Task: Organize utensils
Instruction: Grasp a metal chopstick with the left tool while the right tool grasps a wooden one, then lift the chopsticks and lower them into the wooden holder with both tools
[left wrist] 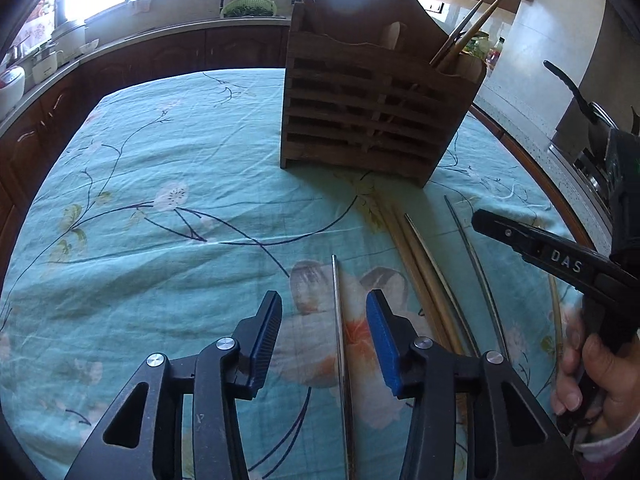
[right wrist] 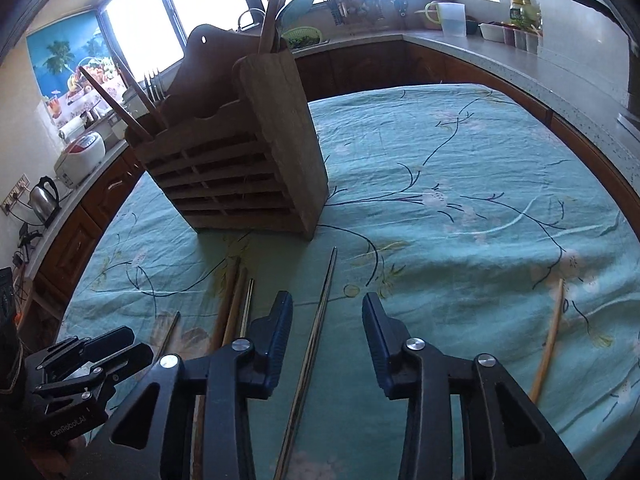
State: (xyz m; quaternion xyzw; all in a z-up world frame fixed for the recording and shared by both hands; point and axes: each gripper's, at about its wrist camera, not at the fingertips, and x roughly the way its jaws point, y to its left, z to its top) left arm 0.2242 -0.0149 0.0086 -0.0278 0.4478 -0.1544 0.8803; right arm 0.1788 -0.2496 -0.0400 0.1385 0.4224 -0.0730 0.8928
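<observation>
Two grippers hang over a desk [left wrist: 120, 208] spread with a teal flowered cloth, both on the near side of a slatted wooden utensil holder [left wrist: 372, 120] that stands upright on the cloth; the left gripper [left wrist: 324, 320] has its fingers apart with a metal chopstick [left wrist: 340, 320] lying on the cloth in the gap, and neither pad touches it; the right gripper [right wrist: 327, 324] likewise has its fingers apart around a dark thin chopstick [right wrist: 316, 328] that lies flat between them, untouched; in front of the holder, between the two grippers, lie a pair of wooden chopsticks [right wrist: 230, 312] side by side and a further metal one [right wrist: 248, 304] just beside them; well to the right of the holder a single light wooden chopstick [right wrist: 550, 340] lies alone on the cloth; inside the holder, chopsticks [left wrist: 468, 32] lean out of its right compartment in the left view, and forks [right wrist: 154, 84] and long wooden handles stand in it in the right view; a hand [left wrist: 600, 376] grips the right gripper's handle at the edge of the left view
</observation>
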